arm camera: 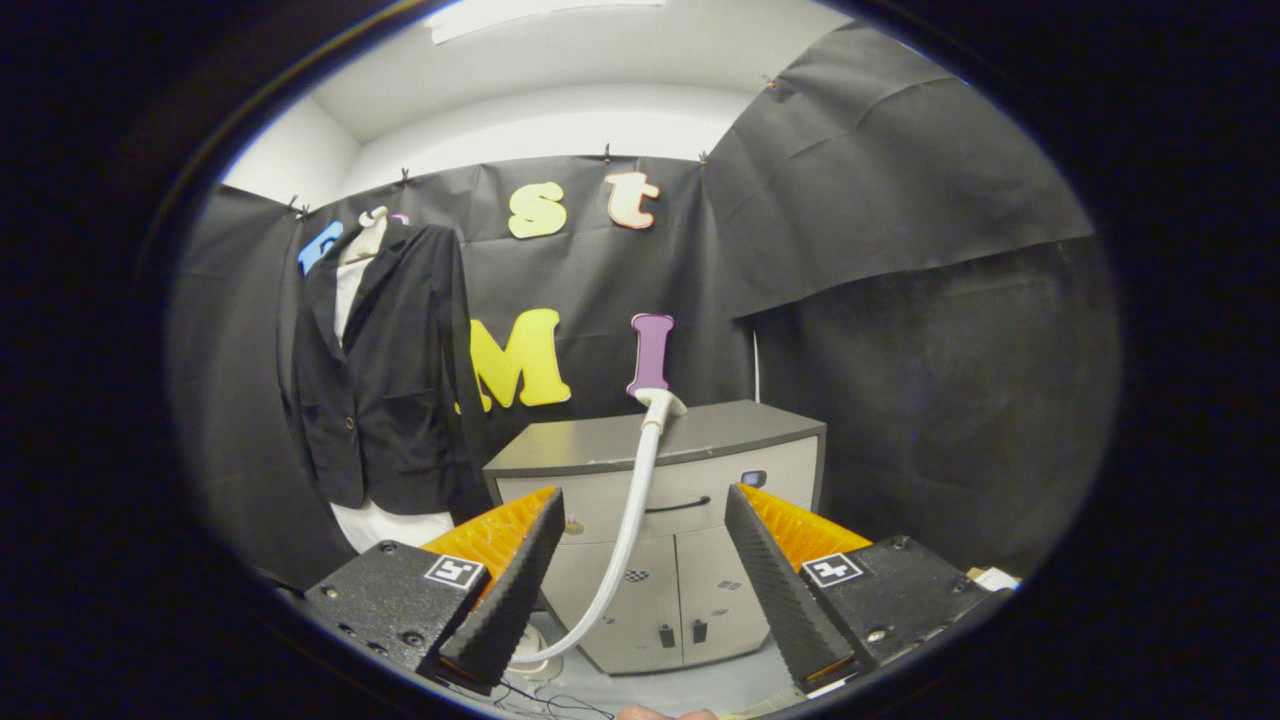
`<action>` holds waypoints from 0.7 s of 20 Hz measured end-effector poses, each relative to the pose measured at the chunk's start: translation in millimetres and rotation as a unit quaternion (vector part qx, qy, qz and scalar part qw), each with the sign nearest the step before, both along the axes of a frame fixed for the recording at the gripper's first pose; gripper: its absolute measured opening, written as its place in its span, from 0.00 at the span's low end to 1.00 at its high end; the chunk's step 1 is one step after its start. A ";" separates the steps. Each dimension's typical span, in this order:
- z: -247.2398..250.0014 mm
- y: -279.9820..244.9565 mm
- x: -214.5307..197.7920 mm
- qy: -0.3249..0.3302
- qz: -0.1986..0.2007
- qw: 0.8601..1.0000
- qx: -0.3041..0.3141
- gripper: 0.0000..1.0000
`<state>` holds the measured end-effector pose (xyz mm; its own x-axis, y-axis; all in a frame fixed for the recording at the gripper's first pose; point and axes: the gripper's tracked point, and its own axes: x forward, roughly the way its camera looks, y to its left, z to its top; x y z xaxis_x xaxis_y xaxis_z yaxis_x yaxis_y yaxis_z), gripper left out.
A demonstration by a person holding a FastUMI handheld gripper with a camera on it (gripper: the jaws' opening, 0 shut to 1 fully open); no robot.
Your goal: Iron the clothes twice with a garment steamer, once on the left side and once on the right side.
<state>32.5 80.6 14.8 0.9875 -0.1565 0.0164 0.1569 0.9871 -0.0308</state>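
Beyond your fingers (640, 590), spread wide and empty, steamer head (660, 403) rests on cabinet (700, 440) surface, hose (625, 540) curving down between them. Jacket (385, 380) hangs well off left. Step: reaching for steamer; next, close on handle.

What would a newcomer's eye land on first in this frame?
Probably the white steamer hose, which rises between the open gripper fingers to its white steamer head resting on top of the grey cabinet just ahead. Next comes the black jacket, hanging over a white garment to the left of the cabinet against the booth wall, beyond the fingers.
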 end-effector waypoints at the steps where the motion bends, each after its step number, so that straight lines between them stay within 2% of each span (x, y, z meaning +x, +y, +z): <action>1: 0.6 4.0 3.5 0.001 -0.002 1.000 -0.004 1.00; 8: 10.1 10.3 32.1 0.008 0.004 1.000 -0.005 1.00; 11: 25.1 -1.7 58.6 -0.005 0.009 1.000 -0.018 1.00; 14: 40.3 -6.1 93.2 -0.017 0.032 0.999 -0.016 1.00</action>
